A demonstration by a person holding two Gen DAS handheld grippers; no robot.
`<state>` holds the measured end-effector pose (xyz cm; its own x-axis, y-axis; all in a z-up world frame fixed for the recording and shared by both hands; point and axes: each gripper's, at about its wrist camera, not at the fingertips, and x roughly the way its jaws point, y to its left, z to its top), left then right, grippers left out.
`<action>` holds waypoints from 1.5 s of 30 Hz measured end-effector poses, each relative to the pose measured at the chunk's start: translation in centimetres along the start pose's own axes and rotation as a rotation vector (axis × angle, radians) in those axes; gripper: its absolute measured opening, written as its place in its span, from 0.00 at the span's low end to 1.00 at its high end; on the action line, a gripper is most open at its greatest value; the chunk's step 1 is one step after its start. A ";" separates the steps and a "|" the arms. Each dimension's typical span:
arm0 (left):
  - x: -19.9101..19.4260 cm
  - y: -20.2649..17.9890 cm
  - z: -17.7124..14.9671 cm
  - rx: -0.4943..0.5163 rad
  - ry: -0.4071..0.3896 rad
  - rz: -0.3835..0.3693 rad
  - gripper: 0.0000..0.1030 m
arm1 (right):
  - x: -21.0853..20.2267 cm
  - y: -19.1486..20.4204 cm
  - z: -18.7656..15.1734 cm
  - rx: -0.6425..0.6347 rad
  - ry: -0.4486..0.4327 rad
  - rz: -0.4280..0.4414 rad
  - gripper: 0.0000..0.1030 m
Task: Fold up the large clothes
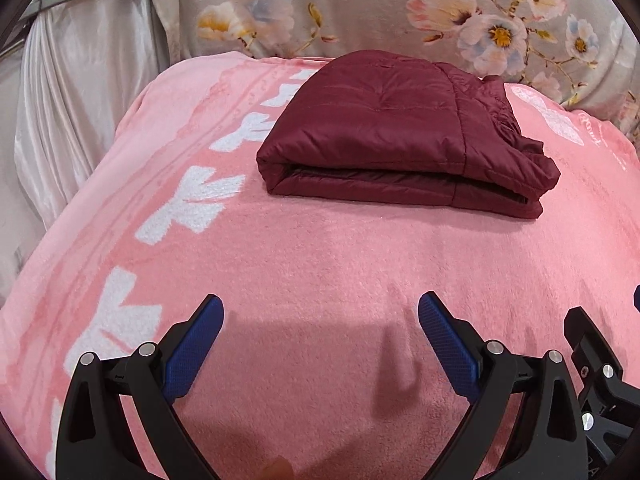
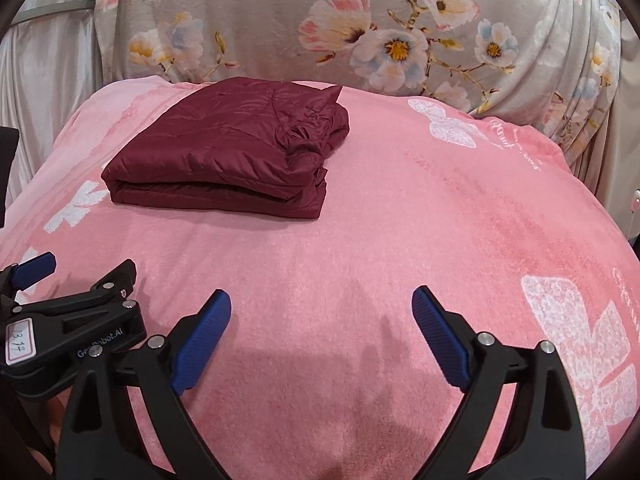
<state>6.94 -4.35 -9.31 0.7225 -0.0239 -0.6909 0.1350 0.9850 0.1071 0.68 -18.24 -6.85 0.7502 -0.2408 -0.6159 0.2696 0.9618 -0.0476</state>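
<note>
A dark maroon quilted puffer jacket (image 1: 404, 132) lay folded into a thick, neat bundle on the fluffy pink blanket with white bow prints (image 1: 312, 264), toward its far end, near the grey floral fabric (image 1: 400, 4) draped behind. Both tools hung low over the near part of the blanket, well apart from the jacket. The left tool (image 1: 320, 316) had its blue-padded fingers spread wide, gripping nothing; the right tool (image 2: 322, 308) stood likewise apart and empty.
</note>
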 end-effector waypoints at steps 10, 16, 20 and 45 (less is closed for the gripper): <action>0.0 -0.2 -0.1 0.010 -0.011 0.005 0.92 | 0.1 -0.3 -0.1 0.009 0.000 0.019 0.87; -0.2 0.1 -0.1 0.002 -0.024 -0.005 0.92 | -0.1 -0.1 -0.2 0.006 -0.016 0.020 0.87; -0.3 0.2 -0.1 -0.003 -0.029 0.001 0.92 | -0.2 0.2 -0.2 -0.008 -0.017 0.013 0.87; -0.5 0.3 0.0 -0.001 -0.043 0.014 0.91 | -0.3 0.3 -0.1 -0.009 -0.019 0.013 0.87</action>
<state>6.57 -4.06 -8.92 0.7526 -0.0172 -0.6583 0.1240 0.9855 0.1161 0.49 -17.92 -6.76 0.7652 -0.2305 -0.6011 0.2544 0.9660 -0.0466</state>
